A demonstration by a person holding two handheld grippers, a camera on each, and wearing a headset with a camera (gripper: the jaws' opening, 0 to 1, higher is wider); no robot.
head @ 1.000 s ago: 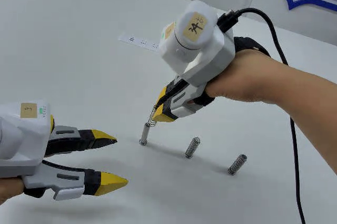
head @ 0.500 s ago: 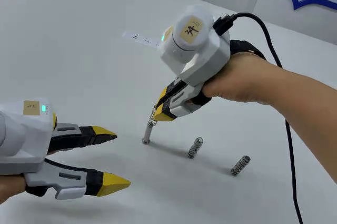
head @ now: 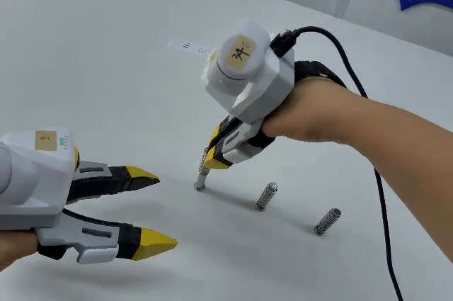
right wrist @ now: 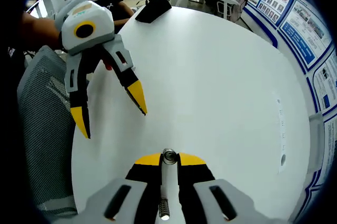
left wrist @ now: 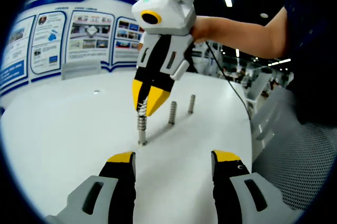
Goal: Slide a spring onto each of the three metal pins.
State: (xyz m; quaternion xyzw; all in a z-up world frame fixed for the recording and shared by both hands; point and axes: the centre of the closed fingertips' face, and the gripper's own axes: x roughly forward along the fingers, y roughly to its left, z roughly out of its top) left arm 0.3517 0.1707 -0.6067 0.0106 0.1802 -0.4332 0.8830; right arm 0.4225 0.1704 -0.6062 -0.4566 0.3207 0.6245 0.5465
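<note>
Right gripper (head: 211,162) is pinching the last spring (head: 204,160) in its fingers, threading it onto the pin (head: 200,183) just below them. Left gripper (head: 165,212) is idling, fingers wide. Next it's probably needing a push down, then letting go.

Clearances are given in the head view, clock positions taken from the first pin (head: 200,183).

- 9 to 12 o'clock: open table (head: 99,67). A flat paper strip (head: 187,47) lies far out at 12.
- 1 o'clock: the right gripper (head: 210,163), clamped on the spring (head: 204,166), covers the pin's top.
- 4 o'clock: the second pin (head: 266,195) and third pin (head: 327,221) stand in line, with passable gaps between them.
- 8 o'clock: the left gripper (head: 161,209), jaws spread, sits well apart.
- A cable (head: 383,202) crosses the table beyond the third pin.
</note>
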